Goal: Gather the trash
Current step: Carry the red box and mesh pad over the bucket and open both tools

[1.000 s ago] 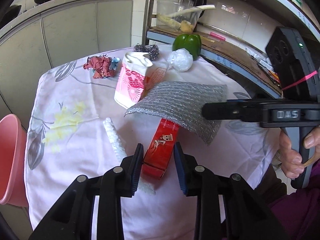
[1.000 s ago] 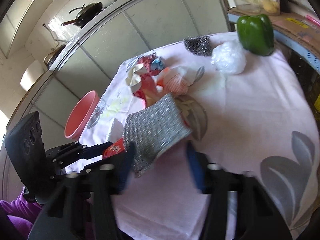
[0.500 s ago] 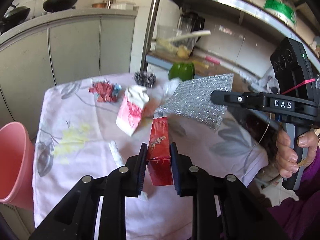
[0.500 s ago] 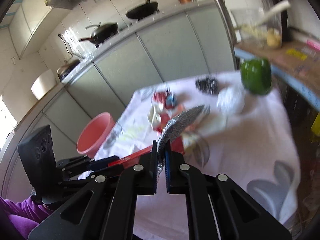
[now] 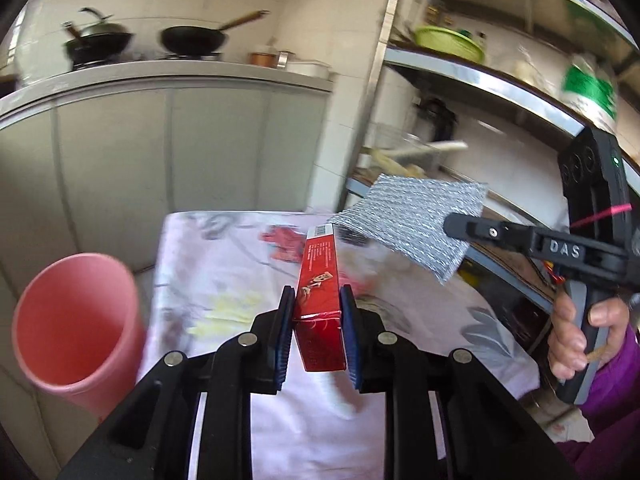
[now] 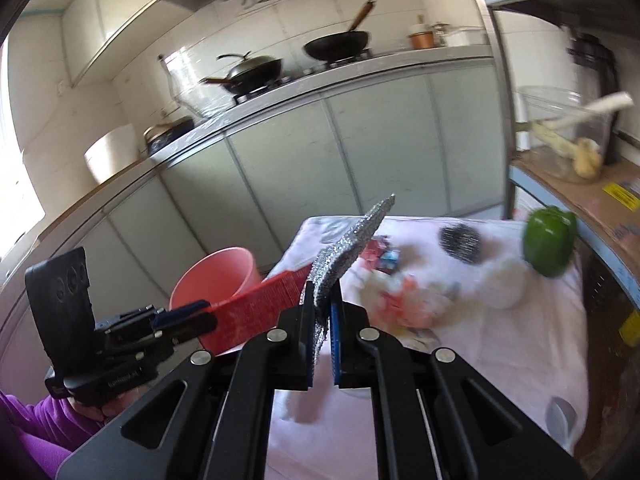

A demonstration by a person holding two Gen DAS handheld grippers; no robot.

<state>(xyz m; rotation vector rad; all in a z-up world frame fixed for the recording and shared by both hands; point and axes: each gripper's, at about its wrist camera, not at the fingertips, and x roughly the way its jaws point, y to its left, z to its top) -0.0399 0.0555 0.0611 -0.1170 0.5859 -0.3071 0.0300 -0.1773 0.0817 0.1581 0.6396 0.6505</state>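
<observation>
Left gripper (image 5: 317,320) is clamped on a red box (image 5: 320,284), blue pads pressing both long sides, box lifted off the surface (image 5: 224,268) and pointing forward. In the right wrist view the same box (image 6: 256,308) sticks out of the left gripper (image 6: 188,316) toward the middle, in front of a pink bin (image 6: 216,276). Right gripper (image 6: 320,320) is closed tight on a silver pad (image 6: 344,256), held edge-on and rising up between the fingers, also in the air. From the left wrist view the silver pad (image 5: 416,220) hangs flat from the right gripper (image 5: 456,224) above the far right side of the surface, a hand (image 5: 580,336) wrapped on the handle. Pink bin (image 5: 76,328) stands beside the surface at its left edge, mouth open and tilted toward the camera. Left on the cloth-covered surface (image 6: 520,340): red crumpled wrapper (image 5: 286,240), a blurred white and orange carton (image 6: 404,300), a white plastic ball (image 6: 504,284), a dark steel scourer (image 6: 460,244) and a green pepper (image 6: 550,240) near the far right edge. Behind, a counter carries two woks (image 5: 192,38), and a metal shelf (image 5: 480,80) stands right of the surface.
</observation>
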